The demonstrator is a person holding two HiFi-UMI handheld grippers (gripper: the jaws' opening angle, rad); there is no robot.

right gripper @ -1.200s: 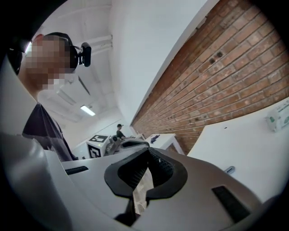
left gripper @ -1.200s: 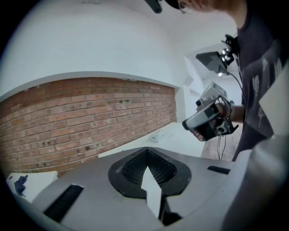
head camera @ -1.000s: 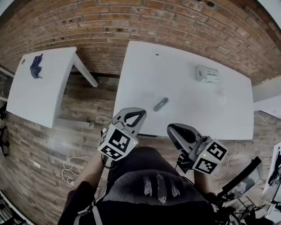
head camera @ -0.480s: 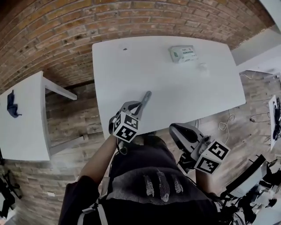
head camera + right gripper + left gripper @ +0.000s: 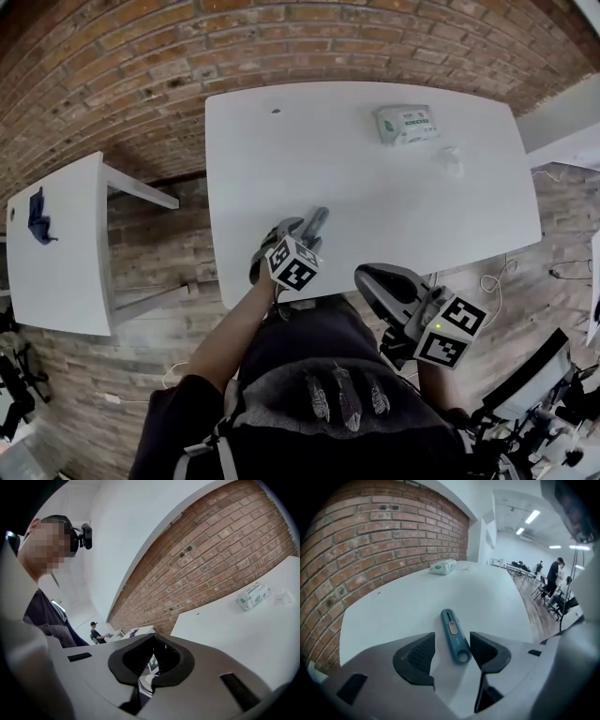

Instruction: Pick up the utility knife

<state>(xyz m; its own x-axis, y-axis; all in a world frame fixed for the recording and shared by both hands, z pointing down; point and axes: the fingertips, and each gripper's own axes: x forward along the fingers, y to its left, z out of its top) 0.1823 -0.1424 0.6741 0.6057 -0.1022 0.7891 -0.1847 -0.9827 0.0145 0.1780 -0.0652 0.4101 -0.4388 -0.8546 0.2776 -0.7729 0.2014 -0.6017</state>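
Head view, from the left: a small white side table [image 5: 70,253] with a dark blue object [image 5: 37,217] on it, well apart from the larger white table [image 5: 394,202] that stands against the brick wall [image 5: 281,47]. Near that table's near edge, the left gripper [image 5: 300,232] tilts down over the utility knife [image 5: 316,223]. Its jaws are opening. The teal knife lies flat on the tabletop between the spread fingers, and neither pad touches it. To the right, the right gripper [image 5: 368,278] is held off the table's near edge, in front of the person's body. Its fingers are pressed together with nothing between them. Far across the table, towards the right, lie a pack of wipes [image 5: 405,124] and, near it, a small crumpled white scrap [image 5: 450,157].
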